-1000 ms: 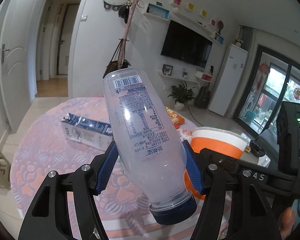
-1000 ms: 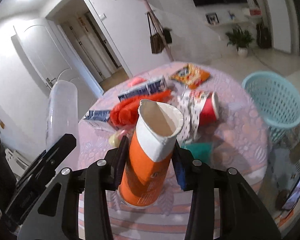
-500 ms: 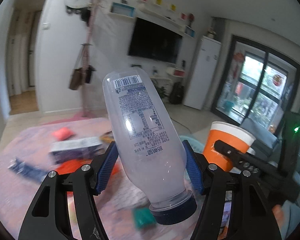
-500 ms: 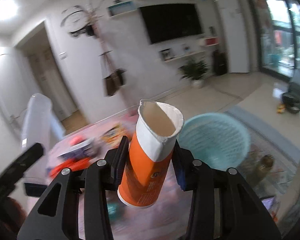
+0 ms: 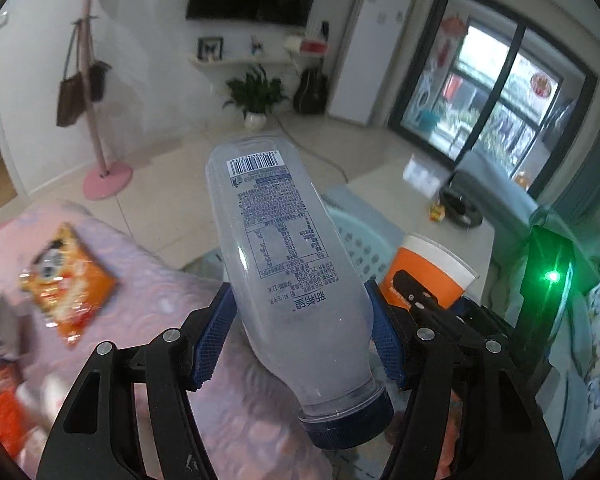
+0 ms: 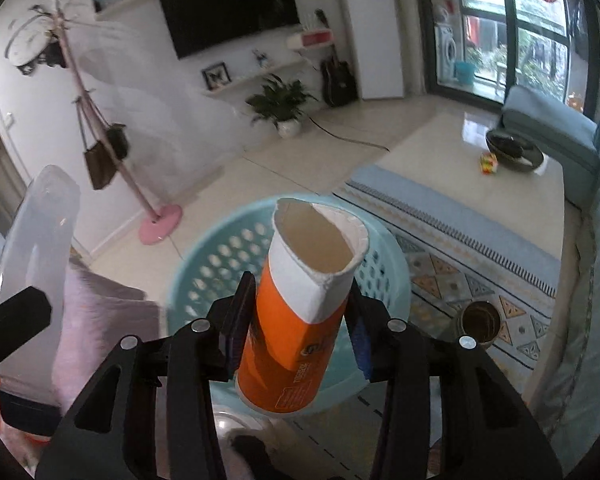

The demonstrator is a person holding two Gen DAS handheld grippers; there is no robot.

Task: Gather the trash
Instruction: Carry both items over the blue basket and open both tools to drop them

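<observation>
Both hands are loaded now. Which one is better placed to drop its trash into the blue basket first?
Right, probably. Its cup hangs right over the basket, jaws opening around it. The left gripper holds its bottle above the table edge, basket beyond.

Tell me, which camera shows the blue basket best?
The right wrist camera: the basket shows its round rim and holed wall behind the orange cup. The left wrist camera catches only a blurry piece behind the bottle.
</observation>
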